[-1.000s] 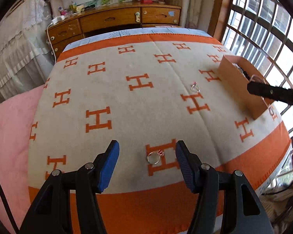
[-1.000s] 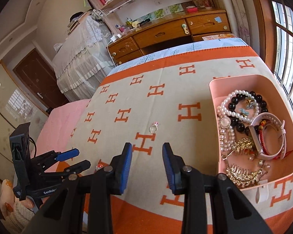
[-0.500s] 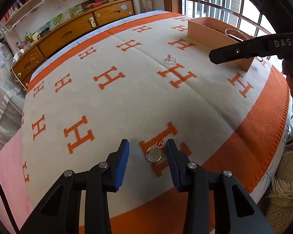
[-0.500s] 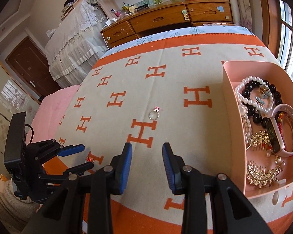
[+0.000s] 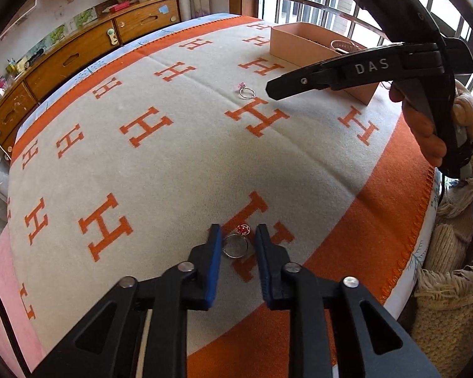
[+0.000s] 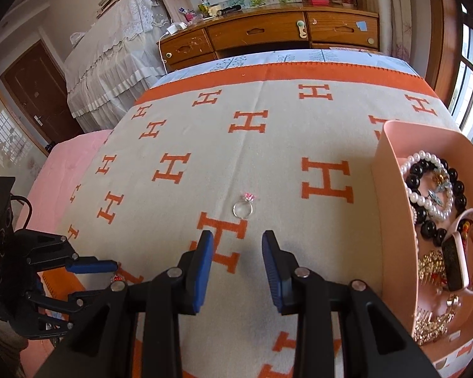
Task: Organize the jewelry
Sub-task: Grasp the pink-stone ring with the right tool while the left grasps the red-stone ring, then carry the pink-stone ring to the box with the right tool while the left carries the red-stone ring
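The left gripper (image 5: 235,236) has just been closing its blue pads narrowly around the silver red-stoned ring (image 5: 235,245) on the orange-and-cream blanket (image 5: 173,163); whether they press it yet is unclear. The right gripper (image 6: 237,242), partly open and empty, points at the pink-stoned silver ring (image 6: 243,208). Next, I'd judge: pinch firmly, lift, carry to the pink jewelry tray (image 6: 391,189).

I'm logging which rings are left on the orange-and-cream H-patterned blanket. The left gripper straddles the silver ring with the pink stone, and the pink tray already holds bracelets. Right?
Not quite: the left gripper, whose jaws have just been closing, straddles the silver ring with the red stone, as the left wrist view shows. The silver ring with the pink stone lies farther out on the blanket. The pink tray does hold bracelets.
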Demonstrator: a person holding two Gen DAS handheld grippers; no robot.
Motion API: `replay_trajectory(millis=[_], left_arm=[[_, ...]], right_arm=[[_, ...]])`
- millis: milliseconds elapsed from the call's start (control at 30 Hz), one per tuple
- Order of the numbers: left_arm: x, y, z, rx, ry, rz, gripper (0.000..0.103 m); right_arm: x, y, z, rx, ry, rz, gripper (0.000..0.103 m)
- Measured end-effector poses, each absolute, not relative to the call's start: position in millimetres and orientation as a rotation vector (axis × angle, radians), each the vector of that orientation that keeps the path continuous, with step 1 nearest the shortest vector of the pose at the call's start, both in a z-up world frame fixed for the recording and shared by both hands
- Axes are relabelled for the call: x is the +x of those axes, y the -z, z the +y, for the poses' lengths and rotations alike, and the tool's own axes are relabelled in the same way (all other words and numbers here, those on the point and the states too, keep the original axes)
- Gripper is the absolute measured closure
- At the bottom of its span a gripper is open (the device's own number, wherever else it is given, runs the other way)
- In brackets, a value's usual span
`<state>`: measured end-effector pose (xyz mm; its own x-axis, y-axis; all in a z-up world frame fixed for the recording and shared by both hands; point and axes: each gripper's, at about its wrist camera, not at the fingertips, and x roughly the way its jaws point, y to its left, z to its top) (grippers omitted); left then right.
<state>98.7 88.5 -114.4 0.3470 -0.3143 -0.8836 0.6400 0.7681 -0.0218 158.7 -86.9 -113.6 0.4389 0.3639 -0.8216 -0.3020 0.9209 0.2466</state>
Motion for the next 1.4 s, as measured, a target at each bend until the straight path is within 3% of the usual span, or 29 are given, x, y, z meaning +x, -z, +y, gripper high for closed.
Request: replay_trajectory(millis=[567, 667, 1067, 1400], left_arm=[[93, 114, 120, 0.057, 0.483, 1.043, 0.090], [91, 113, 128, 0.015, 0.466, 1.043, 0.090], [85, 87, 121, -0.003, 0.449, 0.994, 0.090], [103, 37, 50, -0.004, 0.495, 0.899, 0.090]], right_arm=[[175, 130, -40, -0.210, -0.299, 0.951, 0.072], [177, 130, -40, -0.199, -0.303, 0.952, 0.087], [145, 104, -56, -0.133, -0.387, 0.845, 0.087], [102, 58, -129, 0.023, -0.379, 0.762, 0.087]])
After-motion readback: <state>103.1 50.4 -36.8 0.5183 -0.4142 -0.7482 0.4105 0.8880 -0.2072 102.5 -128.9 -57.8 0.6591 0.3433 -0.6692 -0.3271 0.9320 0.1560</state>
